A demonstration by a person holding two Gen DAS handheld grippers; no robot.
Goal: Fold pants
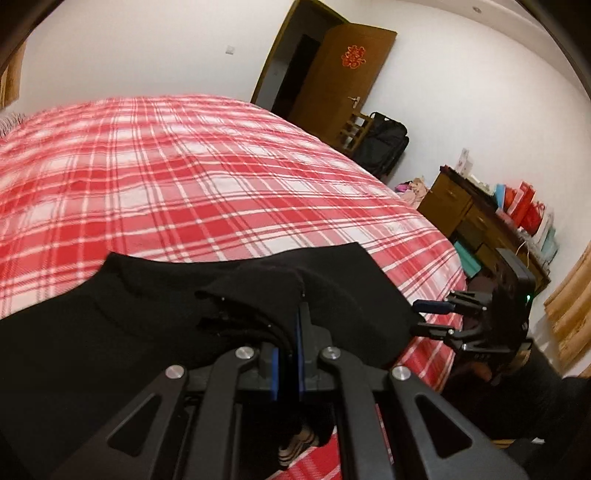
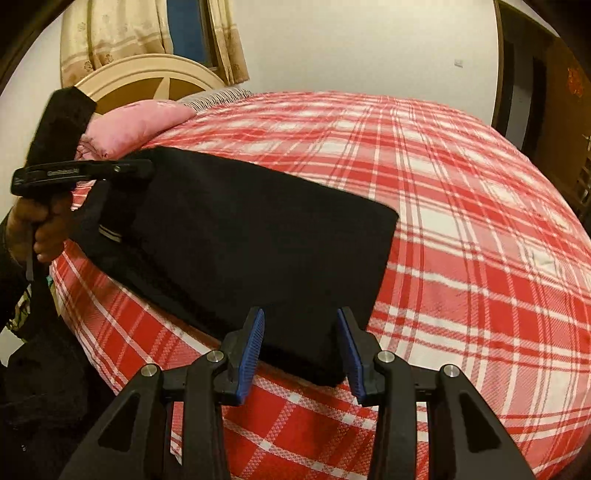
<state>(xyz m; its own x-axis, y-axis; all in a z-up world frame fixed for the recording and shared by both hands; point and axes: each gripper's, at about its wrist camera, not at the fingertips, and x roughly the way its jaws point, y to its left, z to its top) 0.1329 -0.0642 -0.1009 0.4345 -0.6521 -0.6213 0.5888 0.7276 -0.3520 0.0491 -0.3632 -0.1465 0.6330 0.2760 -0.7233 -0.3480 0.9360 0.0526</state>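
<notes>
Red-white plaid bedspread (image 1: 207, 177) over whole bed. Pink pillow (image 2: 136, 125) at head end, against cream headboard (image 2: 147, 74). Beige curtain (image 2: 110, 33) behind headboard. Brown door (image 1: 343, 81) open at far wall w/ red paper cutout (image 1: 352, 56). Black bag (image 1: 384, 147) beside door. Wooden dresser (image 1: 454, 206) off bed's right edge, red gift bags (image 1: 524, 206) on top.

Black pants (image 2: 236, 236), plain and dark, folded into a flat long shape. Lying on the red and white checked bed sheet (image 2: 461, 221), near its edge. One end square and neat, flat on the sheet. Other end bunched up and lifted a little, with a small striped tag showing.
</notes>
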